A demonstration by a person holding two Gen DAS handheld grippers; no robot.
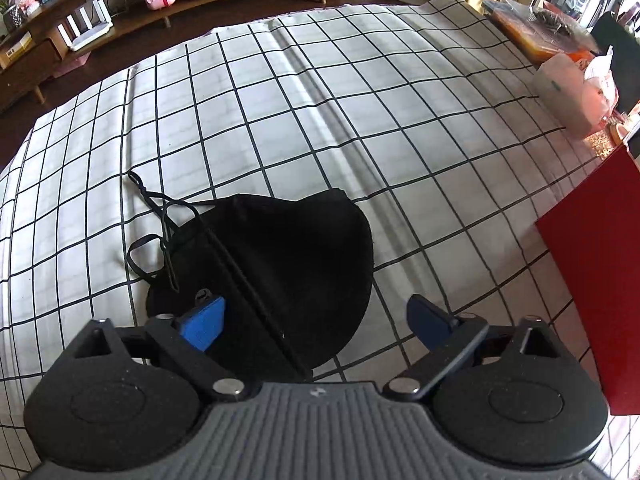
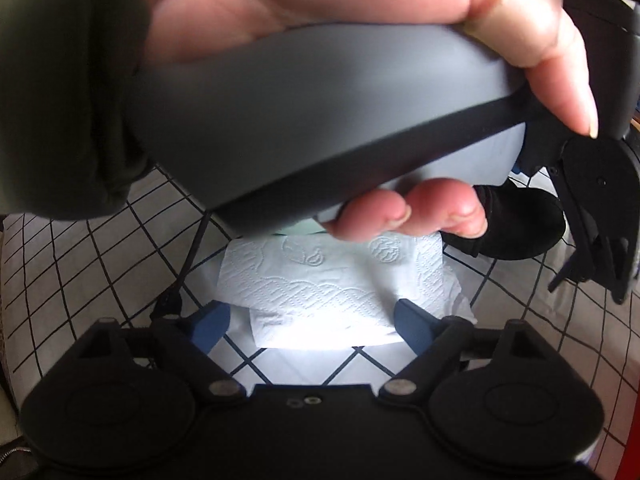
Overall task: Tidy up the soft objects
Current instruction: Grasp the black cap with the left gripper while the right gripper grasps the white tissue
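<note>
Your left gripper (image 1: 316, 320) hung jaws apart over the black mask (image 1: 280, 264) lying on the checked cloth (image 1: 360, 120). Your right gripper (image 2: 312, 320) stood w/ jaws apart around the white tissue (image 2: 328, 284), pads not pressing.

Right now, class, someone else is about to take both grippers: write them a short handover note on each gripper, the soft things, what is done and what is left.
Left gripper: open, low over the black face mask, which lies flat on the checked cloth; pads not pressing on it.
Right gripper: open, its fingers either side of the folded white paper towel; not gripped.
The hand holding the left gripper fills the top of the right wrist view.
Done: both grippers lined up over their items.
Left: close on each, lift, put away. Where they go is not visible.
</note>
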